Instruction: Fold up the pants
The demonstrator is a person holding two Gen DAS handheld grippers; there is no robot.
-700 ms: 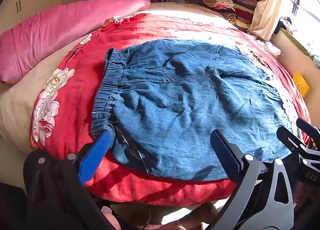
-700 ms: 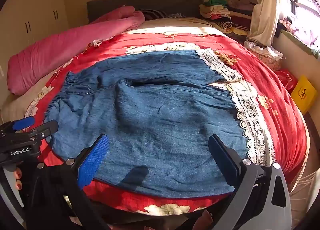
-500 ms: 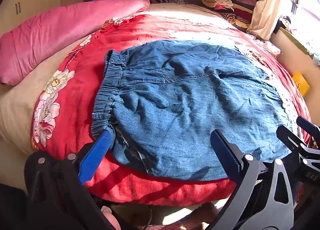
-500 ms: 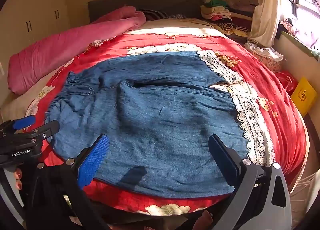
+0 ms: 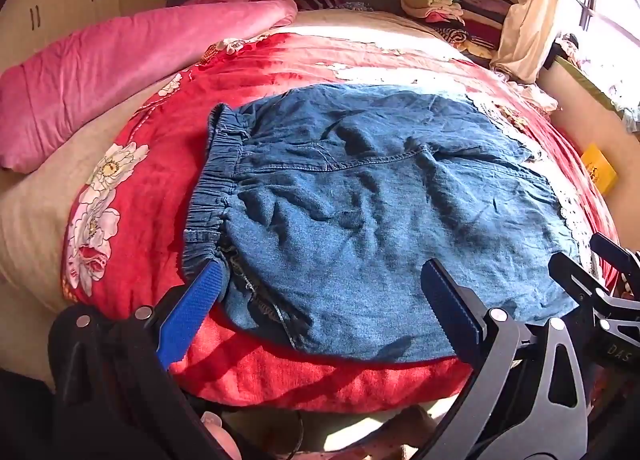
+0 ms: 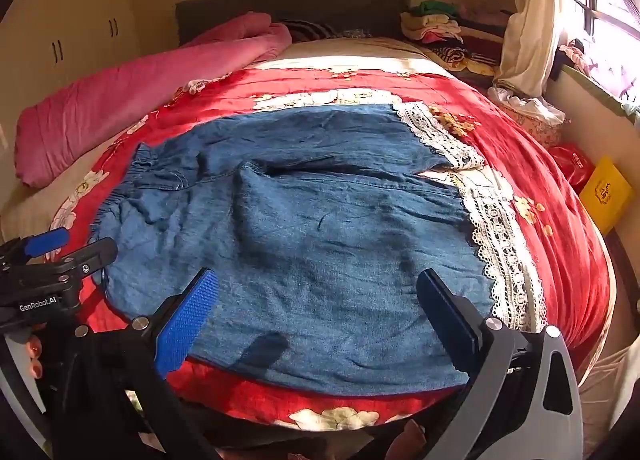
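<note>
Pants [image 5: 380, 211] lie crosswise ahead of both spread, empty tongs: left tongs [image 5: 320, 288] nearest waistband [image 5: 212, 187], right tongs [image 6: 316, 296] nearer lace hems [image 6: 500, 244].

"GenRobot.AI" stands in white on the left hand-held gripper [image 6: 60, 256] — "DAS", cut off, on the right hand-held gripper [image 5: 600, 276].

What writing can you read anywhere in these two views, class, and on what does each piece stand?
"GenRobot.AI": white letters on the left tongs, seen from the right wrist.
"DAS", cut off: on the right tongs, seen from the left wrist.
Yellow packet: dark print, too small to read.
</note>
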